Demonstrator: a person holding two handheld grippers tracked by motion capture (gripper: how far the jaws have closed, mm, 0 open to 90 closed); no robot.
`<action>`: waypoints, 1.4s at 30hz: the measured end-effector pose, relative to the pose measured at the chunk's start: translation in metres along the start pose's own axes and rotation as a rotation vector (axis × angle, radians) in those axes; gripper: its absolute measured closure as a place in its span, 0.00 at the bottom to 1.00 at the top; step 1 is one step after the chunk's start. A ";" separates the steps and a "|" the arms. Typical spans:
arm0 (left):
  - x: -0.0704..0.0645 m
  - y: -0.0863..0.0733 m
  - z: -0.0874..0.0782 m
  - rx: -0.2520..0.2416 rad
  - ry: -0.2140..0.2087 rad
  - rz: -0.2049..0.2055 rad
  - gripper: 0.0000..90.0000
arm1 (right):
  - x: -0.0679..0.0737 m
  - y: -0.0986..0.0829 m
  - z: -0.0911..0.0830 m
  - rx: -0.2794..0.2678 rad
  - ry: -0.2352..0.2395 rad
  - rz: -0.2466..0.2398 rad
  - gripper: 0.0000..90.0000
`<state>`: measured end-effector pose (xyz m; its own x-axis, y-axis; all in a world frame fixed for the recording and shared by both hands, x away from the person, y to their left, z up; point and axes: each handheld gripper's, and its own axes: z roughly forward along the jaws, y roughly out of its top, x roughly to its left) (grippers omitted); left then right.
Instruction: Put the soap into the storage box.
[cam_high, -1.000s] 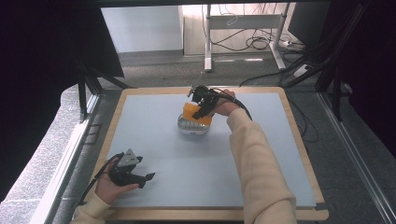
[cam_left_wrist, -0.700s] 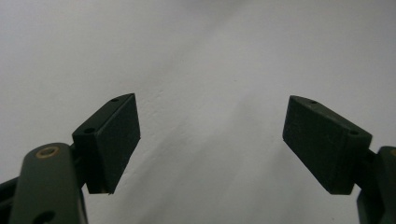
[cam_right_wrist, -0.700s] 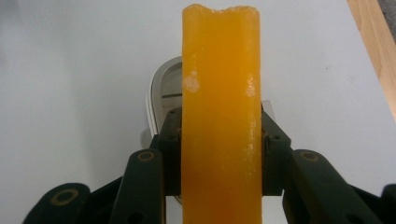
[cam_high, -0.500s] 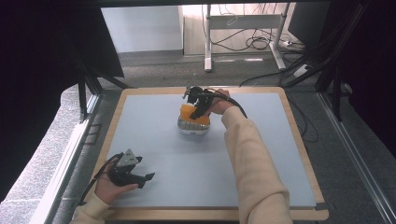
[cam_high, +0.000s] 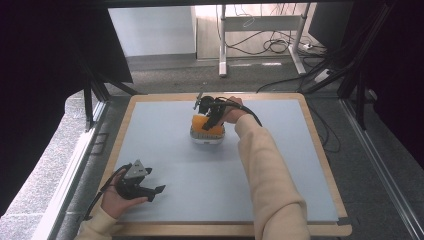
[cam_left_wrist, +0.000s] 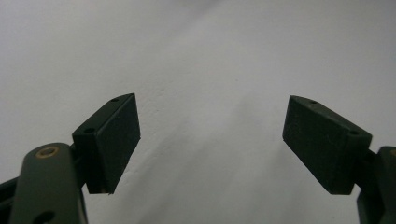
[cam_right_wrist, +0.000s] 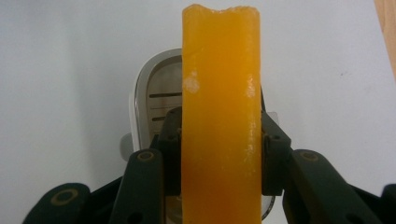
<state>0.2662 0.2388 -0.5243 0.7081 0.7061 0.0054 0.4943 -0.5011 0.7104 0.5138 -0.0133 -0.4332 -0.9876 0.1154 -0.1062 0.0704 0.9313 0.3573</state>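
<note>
An orange soap bar (cam_right_wrist: 219, 116) stands on edge between the jaws of my right gripper (cam_right_wrist: 219, 158), which is shut on it. Right under the bar sits a white slotted soap dish (cam_right_wrist: 154, 98). From above, the orange bar (cam_high: 204, 123) rests on or just over the white dish (cam_high: 207, 138) at the far middle of the mat, with my right gripper (cam_high: 210, 122) over it. My left gripper (cam_high: 157, 192) lies near the front left, open, its jaws (cam_left_wrist: 210, 144) wide apart over bare mat.
A pale blue-grey mat (cam_high: 280, 165) covers the wooden-edged table (cam_high: 320, 150). Beyond the far edge are a metal desk frame (cam_high: 260, 30) and floor cables (cam_high: 280, 47). A dark panel (cam_high: 40, 75) stands to the left.
My right gripper and the orange bar shifted slightly left over the dish. The left gripper has stayed put.
</note>
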 end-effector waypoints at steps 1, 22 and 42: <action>0.000 0.000 0.000 0.000 0.000 0.000 0.21 | 0.000 0.000 0.001 0.002 0.002 0.002 0.68; 0.000 0.000 0.000 0.004 -0.003 0.001 0.21 | -0.001 0.001 0.006 -0.011 -0.015 -0.003 0.62; -0.002 0.000 0.004 0.023 -0.018 0.007 0.21 | 0.006 -0.004 -0.016 -0.117 -0.156 0.099 0.40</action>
<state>0.2665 0.2354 -0.5274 0.7206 0.6933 -0.0023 0.5001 -0.5175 0.6943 0.5052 -0.0215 -0.4206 -0.9425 0.2647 -0.2042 0.1402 0.8675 0.4772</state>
